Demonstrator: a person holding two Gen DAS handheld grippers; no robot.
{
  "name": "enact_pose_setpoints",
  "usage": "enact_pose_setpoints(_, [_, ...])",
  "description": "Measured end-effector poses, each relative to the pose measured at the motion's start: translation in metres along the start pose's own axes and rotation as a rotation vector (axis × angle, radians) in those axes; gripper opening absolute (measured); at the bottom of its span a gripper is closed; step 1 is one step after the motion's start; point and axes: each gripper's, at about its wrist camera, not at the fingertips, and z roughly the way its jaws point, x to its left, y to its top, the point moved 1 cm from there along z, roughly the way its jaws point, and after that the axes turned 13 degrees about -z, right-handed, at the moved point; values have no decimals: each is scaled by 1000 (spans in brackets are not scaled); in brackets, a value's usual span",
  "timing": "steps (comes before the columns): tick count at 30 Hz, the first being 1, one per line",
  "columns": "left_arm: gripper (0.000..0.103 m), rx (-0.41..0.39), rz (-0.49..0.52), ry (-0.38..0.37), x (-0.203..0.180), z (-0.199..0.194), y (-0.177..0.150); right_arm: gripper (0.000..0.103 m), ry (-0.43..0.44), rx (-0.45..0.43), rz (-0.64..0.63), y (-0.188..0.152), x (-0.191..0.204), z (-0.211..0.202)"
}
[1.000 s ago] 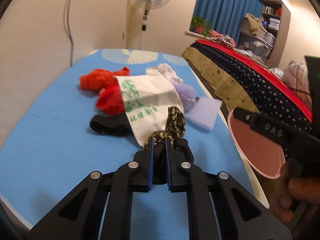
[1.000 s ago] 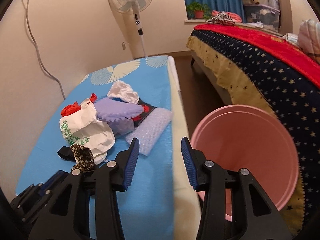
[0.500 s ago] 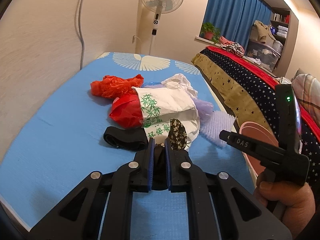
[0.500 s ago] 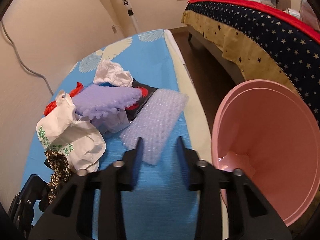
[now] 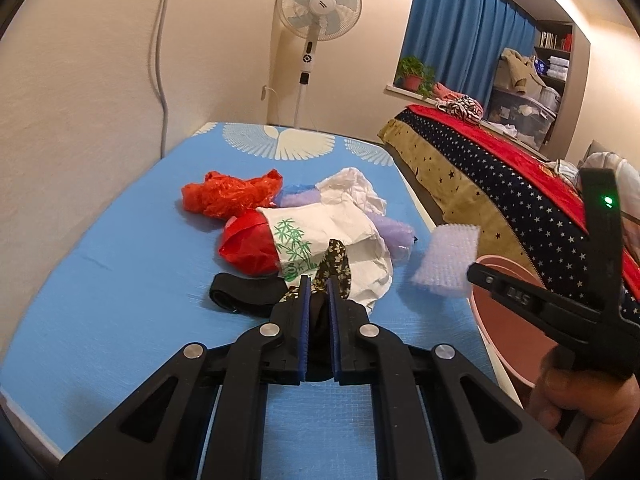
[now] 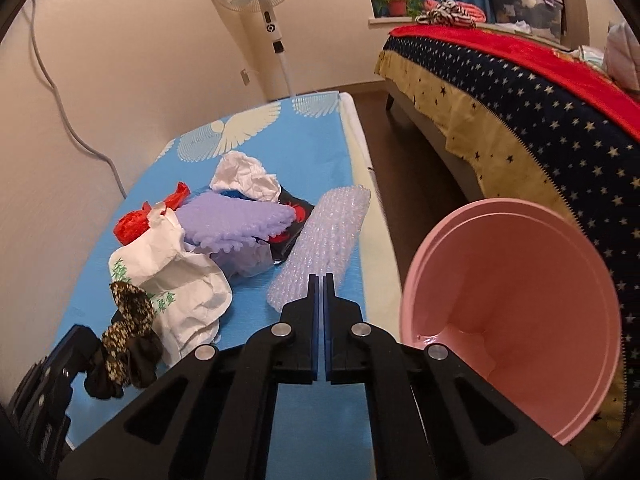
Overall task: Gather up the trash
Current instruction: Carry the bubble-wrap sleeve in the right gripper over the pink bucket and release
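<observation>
Trash lies piled on a blue mattress [image 5: 100, 280]: red plastic bags [image 5: 232, 194], a white paper bag with green bamboo print [image 5: 320, 232], a purple foam sheet [image 6: 232, 220], crumpled white paper [image 6: 244, 176] and a black band [image 5: 244, 294]. My left gripper [image 5: 319, 280] is shut on a black-and-gold floral cloth [image 5: 336, 264] beside the paper bag. My right gripper [image 6: 320, 278] is shut on the near end of a bubble wrap sheet [image 6: 328, 232]. In the left wrist view the bubble wrap [image 5: 446, 256] stands raised at that gripper's tip. A pink bin [image 6: 512, 320] gapes just right of the mattress edge.
A standing fan [image 5: 318, 4] is at the mattress's far end by the wall. A bed with a star-patterned blanket [image 6: 520, 92] runs along the right, behind the bin. A narrow floor strip separates mattress and bed. A hand [image 5: 592, 412] holds the right gripper.
The right gripper's jaws have gone from wide apart to shut on the near end of the bubble wrap, whose end has lifted. The left gripper keeps its hold on the floral cloth.
</observation>
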Motion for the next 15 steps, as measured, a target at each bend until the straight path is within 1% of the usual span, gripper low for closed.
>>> enact_pose_setpoints(6, [8, -10, -1, -2, -3, -10, -2, 2, -21, -34, -25, -5, -4, -27])
enact_pose_setpoints(12, [8, -32, 11, -20, -16, -22, -3, 2, -39, -78, -27, -8, -7, -59])
enact_pose_setpoints(15, [8, -31, 12, -33, -20, -27, -5, 2, -59, -102, -44, -7, -7, -74])
